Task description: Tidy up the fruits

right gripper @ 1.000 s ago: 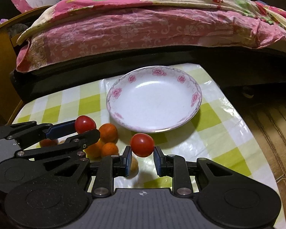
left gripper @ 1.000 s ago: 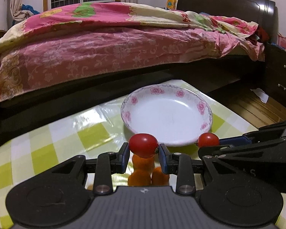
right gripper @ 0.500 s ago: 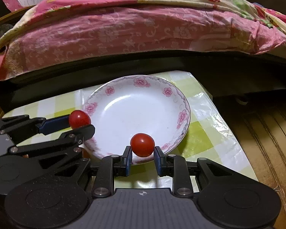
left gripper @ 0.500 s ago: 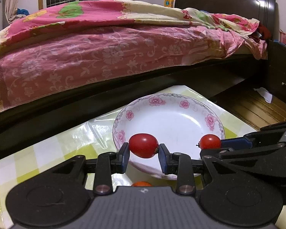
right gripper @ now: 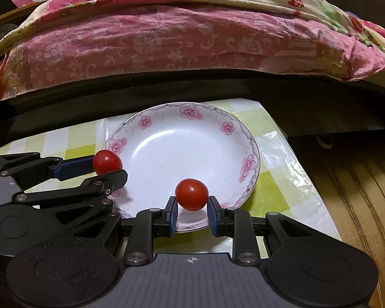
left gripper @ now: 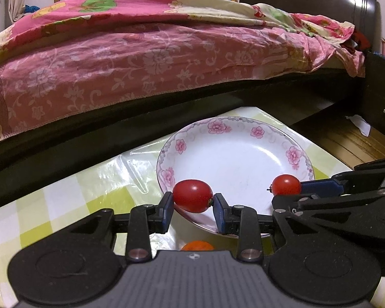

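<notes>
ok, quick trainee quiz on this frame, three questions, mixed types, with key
1. True or false: the floral plate already has fruit lying in it.
2. What does each pair of tongs hold? A) an orange fruit B) a cherry tomato C) nothing
3. Fill in: the fruit left on the checked tablecloth, just below the left tongs, is ____ in colour.

Key:
1. False. The plate's surface is bare; both tomatoes are held over it.
2. B. Left tongs grip one cherry tomato; right tongs grip another.
3. Orange.
</notes>
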Action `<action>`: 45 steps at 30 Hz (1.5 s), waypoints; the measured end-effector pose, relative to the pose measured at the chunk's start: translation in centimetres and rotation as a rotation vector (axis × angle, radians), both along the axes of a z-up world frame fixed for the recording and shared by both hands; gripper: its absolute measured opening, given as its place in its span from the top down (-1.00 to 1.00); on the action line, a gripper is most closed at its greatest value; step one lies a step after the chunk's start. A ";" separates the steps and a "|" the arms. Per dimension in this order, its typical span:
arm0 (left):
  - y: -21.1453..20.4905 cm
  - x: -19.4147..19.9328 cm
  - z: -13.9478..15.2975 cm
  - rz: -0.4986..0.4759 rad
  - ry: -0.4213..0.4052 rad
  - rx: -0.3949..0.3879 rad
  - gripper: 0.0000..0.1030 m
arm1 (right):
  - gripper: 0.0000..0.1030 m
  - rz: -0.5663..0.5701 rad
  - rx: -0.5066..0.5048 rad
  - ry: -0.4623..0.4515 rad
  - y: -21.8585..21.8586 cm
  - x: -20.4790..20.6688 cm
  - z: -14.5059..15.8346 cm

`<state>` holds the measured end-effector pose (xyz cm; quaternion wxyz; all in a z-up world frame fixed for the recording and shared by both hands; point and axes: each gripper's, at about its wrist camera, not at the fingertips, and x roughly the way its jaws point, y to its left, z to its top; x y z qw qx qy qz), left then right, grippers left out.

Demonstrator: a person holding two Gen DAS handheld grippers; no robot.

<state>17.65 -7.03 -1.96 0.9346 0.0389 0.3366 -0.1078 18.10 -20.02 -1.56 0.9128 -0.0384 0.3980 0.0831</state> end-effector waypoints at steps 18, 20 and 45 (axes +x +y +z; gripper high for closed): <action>0.2 -0.1 0.4 0.012 -0.001 0.020 0.17 | 0.46 -0.004 0.009 0.001 0.2 -0.1 0.2; 0.3 -0.2 0.5 0.015 -0.003 0.020 0.17 | 0.42 -0.005 0.012 0.000 0.2 -0.1 0.2; 1.4 -2.6 2.3 0.137 -0.080 0.092 -0.90 | 0.14 -0.033 0.001 -0.021 -0.3 -1.0 0.7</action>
